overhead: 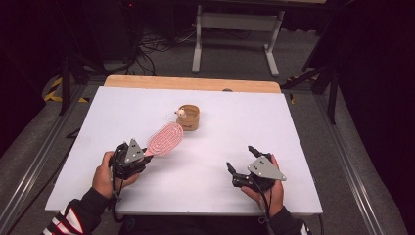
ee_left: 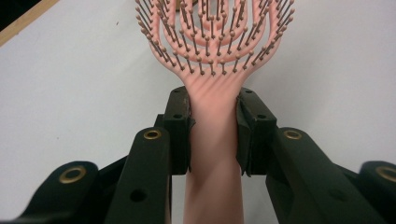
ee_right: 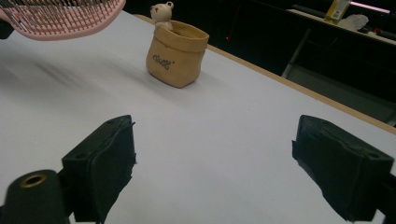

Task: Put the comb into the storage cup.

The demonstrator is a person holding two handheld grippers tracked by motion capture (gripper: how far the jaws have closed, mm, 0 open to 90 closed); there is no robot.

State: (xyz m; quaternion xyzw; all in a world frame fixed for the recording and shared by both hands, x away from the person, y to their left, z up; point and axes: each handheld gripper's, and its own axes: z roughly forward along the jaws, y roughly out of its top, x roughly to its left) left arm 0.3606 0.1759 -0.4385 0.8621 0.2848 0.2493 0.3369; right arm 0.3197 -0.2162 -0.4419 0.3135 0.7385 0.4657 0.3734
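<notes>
- Pink plastic hairbrush (ee_left: 215, 70) is clamped by its handle in the left tool (ee_left: 214, 119); we see both pads pressed flat against the handle's sides just below the neck.
- Ahead of the left tool's jaws the brush head fans out, bristles facing that tool's camera; in the high view the head (overhead: 165, 138) reaches forward and to the right of the left tool (overhead: 142, 157).
- We see the brush head held clear of the white surface (overhead: 220, 166) in the right gripper view, bristles pointing down.
- Just beyond the brush head, farther from the left tool, sits a small tan pouch (overhead: 189, 117) with a little bear figure (ee_right: 161, 14) at its rim; whether brush and pouch touch we cannot tell.
- Right tool (overhead: 241, 166) is released: jaws stand wide apart with bare surface between them, nothing in its grip.
- From the right tool, the pouch (ee_right: 176, 55) lies ahead and to the left, well apart; the brush head (ee_right: 60, 18) is farther left.
- We note a hand wrapped round each tool, near the surface's front edge.
</notes>
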